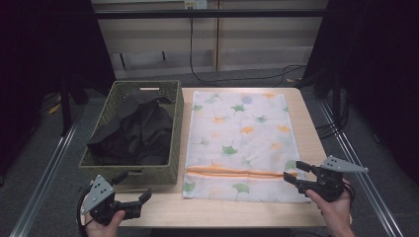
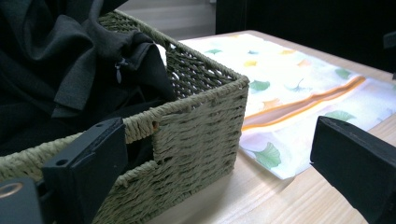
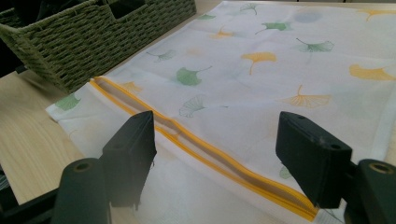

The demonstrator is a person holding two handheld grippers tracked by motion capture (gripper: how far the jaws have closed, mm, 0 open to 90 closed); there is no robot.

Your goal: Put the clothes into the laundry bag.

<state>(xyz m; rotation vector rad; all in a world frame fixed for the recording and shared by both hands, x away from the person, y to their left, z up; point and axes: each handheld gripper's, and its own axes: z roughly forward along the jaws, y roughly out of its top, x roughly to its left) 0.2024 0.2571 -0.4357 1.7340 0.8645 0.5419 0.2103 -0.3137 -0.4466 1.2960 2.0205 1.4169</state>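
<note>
leaf-print zip bag (image 1: pixel 240 140), flat, beside basket (image 1: pixel 174 143)

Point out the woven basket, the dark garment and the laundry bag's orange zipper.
woven basket (image 1: pixel 175 126), high view, right wall.
dark garment (image 1: pixel 138 133), high view, middle of the crumpled fabric.
orange zipper (image 3: pixel 201 147), right gripper view, mid-length of the zipper.

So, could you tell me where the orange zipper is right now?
In the high view, the orange zipper crosses the leaf-print bag's near end, right of the basket, beside the right gripper.

We find no legible text, label, brand, number or sign on any surface; the small tags at the far wall are too blurred to read.
</note>
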